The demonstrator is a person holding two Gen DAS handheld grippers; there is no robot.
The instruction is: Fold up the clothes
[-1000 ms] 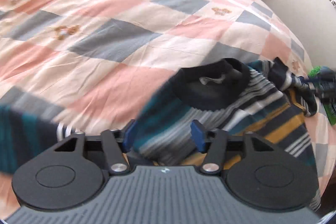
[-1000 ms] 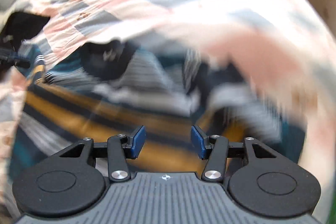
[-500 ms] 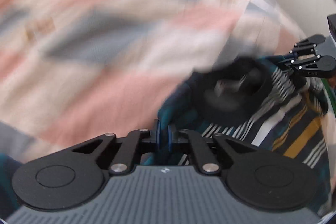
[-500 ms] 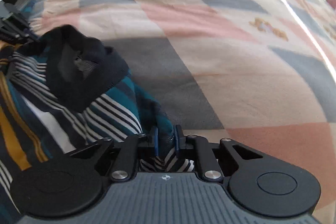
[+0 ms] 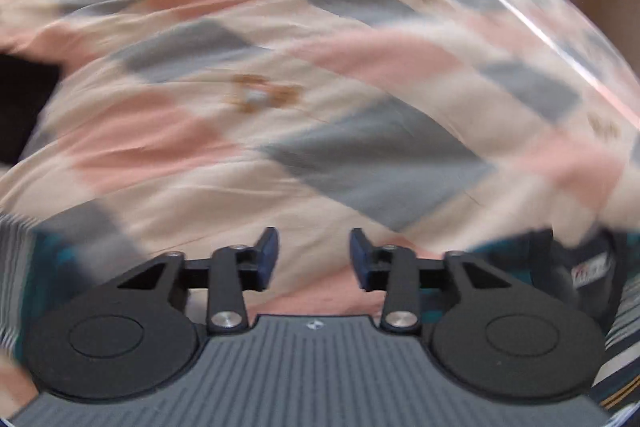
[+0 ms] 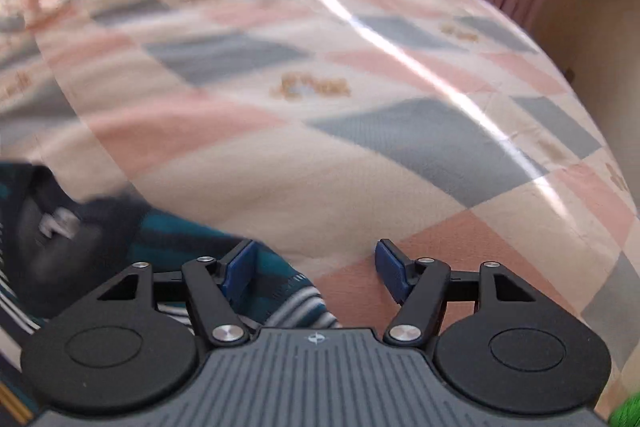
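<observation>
**Both grippers let go above the striped top**

The left gripper (image 5: 313,259) is spread wide with nothing between its blue pads. The right gripper (image 6: 315,269) is spread wide too. A bit of cloth lies under it, but the pads are not pinching it.

The soft knitted top with teal, white, dark and yellow stripes (image 6: 276,267) lies on the bed cover with pink, grey and cream squares (image 6: 360,167). It sits at the near edge of the bed, just under and between the two grippers. Its dark round neck hole (image 5: 580,267) shows at the right in the left view and at the left in the right view. So the neck points away from the person, toward the window end of the bed. The long way of the top seems to run from the person to the far end, but most of it is hidden.

I think this is a pause between holds. How folded the top is cannot be told. A new hold would need a clean edge, with both sides pinched evenly.
</observation>
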